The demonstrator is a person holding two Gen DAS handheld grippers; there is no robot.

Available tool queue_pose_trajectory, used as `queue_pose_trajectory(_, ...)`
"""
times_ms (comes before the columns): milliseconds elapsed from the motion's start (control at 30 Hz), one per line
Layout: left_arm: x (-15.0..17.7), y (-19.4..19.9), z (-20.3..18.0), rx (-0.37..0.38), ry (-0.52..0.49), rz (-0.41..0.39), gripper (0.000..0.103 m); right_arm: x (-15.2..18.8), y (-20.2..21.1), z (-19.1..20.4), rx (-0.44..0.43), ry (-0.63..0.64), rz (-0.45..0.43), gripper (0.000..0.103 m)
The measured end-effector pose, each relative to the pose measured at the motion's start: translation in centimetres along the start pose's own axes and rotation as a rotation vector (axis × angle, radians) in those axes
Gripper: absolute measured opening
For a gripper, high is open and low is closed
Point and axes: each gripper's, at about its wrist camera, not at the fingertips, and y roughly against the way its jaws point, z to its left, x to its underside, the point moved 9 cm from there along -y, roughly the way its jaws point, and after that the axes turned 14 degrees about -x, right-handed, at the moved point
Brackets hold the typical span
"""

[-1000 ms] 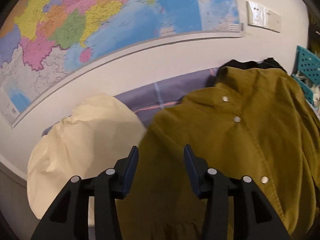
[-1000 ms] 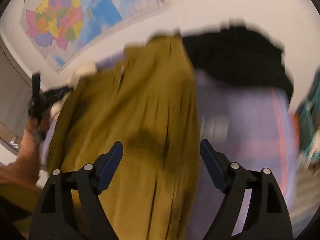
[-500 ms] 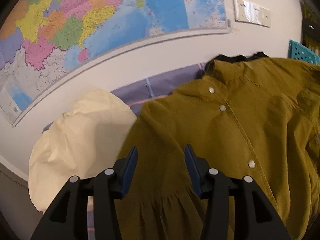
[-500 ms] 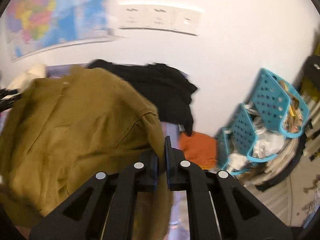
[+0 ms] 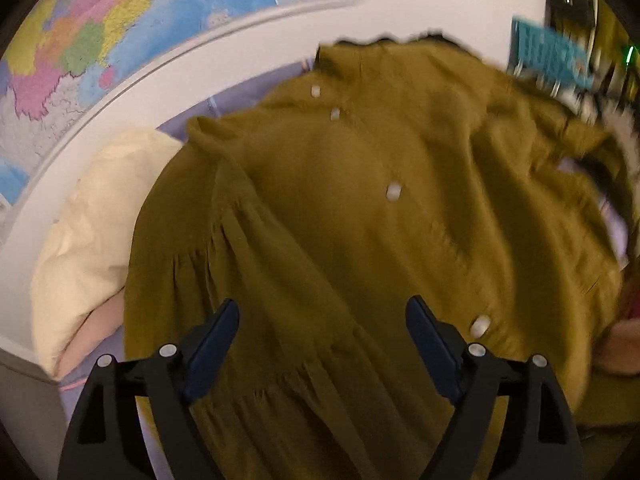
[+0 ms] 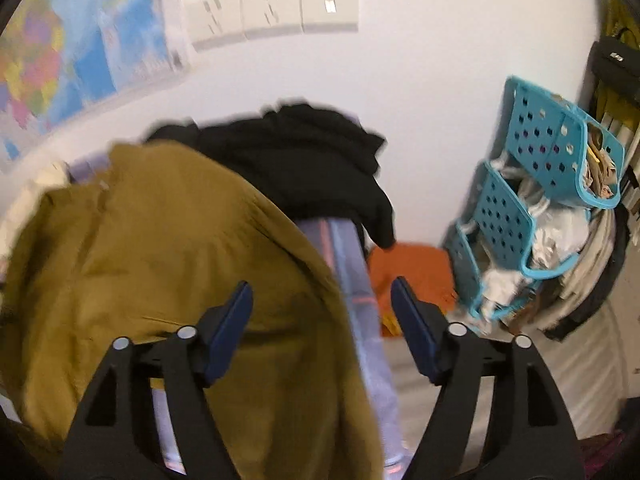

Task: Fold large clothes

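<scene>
Left wrist view: showing left gripper (image 5: 322,344) jaws just opening wide above the dress (image 5: 360,220), nothing clamped; lying spread on the bed (image 6: 352,264). Right gripper (image 6: 322,320) likewise just opening, empty, over the dress edge. Handling soft, light, limp; gripping at shoulder seams or hem advised. Basket (image 6: 500,216) holding white crumpled items.

An olive-green cotton button-front dress (image 5: 360,216) lies spread face up below me, its collar toward the wall and a row of small white snap buttons (image 5: 393,191) running down its front. Gathered seams cross the near skirt, which falls toward me in soft folds. Its far right side is rumpled and bunched. In my right view the same dress (image 6: 160,248) overlaps a black garment (image 6: 304,160) lying behind it.
</scene>
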Motion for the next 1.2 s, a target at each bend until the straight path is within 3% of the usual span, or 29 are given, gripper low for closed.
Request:
queue_pose_trajectory(33,0.7,-0.6,-0.1,-0.011,-0.003,0.028,0.064,-0.1,0.4,0.5,-0.016,0.006,-0.013,0.074)
queue_pose_trajectory(100,2.0,-1.9,0.6,-0.043,0.023,0.087,0.013,0.1,0.8,1.5,-0.05,0.018,-0.031,0.076)
queue_pose_trajectory(133,2.2,-2.1,1.5,-0.076,0.049,0.091,0.006,0.4,0.9,1.9,-0.072,0.019,-0.032,0.076)
queue_pose_trajectory(300,0.7,2.4,8.2,-0.109,0.247,-0.02,0.005,2.3,1.2,2.3,-0.144,-0.026,-0.024,0.076)
queue_pose_trajectory(400,-0.3,5.3,15.0,-0.202,0.367,-0.077,0.005,3.5,2.2,1.7,-0.193,-0.082,-0.047,0.076)
queue_pose_trajectory(467,-0.4,5.7,19.2,-0.291,0.421,-0.08,0.007,4.4,2.8,1.0,-0.198,-0.119,-0.055,0.076)
queue_pose_trajectory(533,0.3,4.5,24.4,-0.496,0.464,-0.015,0.014,5.6,3.5,0.2,-0.204,-0.153,-0.056,0.076)
queue_pose_trajectory(600,1.2,2.6,26.9,-0.641,0.448,0.065,0.046,7.1,4.2,-1.1,-0.174,-0.189,-0.06,0.08)
queue_pose_trajectory(633,1.6,1.4,27.5,-0.682,0.435,0.11,0.046,7.7,4.5,-1.8,-0.16,-0.206,-0.061,0.081)
queue_pose_trajectory(733,1.6,-0.1,26.3,-0.59,0.45,0.128,0.044,9.9,5.5,-4.4,-0.092,-0.267,-0.055,0.085)
queue_pose_trajectory(833,-0.8,3.0,24.8,-0.468,0.532,-0.057,0.045,12.7,6.2,-6.0,-0.105,-0.347,-0.03,0.089)
queue_pose_trajectory(900,-2.2,5.4,24.0,-0.346,0.567,-0.168,0.056,14.7,6.8,-6.5,-0.134,-0.394,-0.021,0.089)
queue_pose_trajectory(1033,-4.8,8.3,20.5,-0.236,0.492,-0.291,0.061,16.8,6.7,-6.0,-0.153,-0.397,-0.009,0.088)
queue_pose_trajectory(1067,-5.6,8.4,19.2,-0.208,0.464,-0.298,0.061,17.1,6.4,-5.8,-0.153,-0.384,0.0,0.083)
queue_pose_trajectory(1100,-6.0,8.3,17.7,-0.184,0.441,-0.303,0.061,17.5,5.7,-5.6,-0.146,-0.371,0.023,0.066)
queue_pose_trajectory(1200,-7.4,7.2,13.0,-0.106,0.36,-0.3,0.062,17.7,5.1,-6.2,-0.094,-0.35,0.059,0.029)
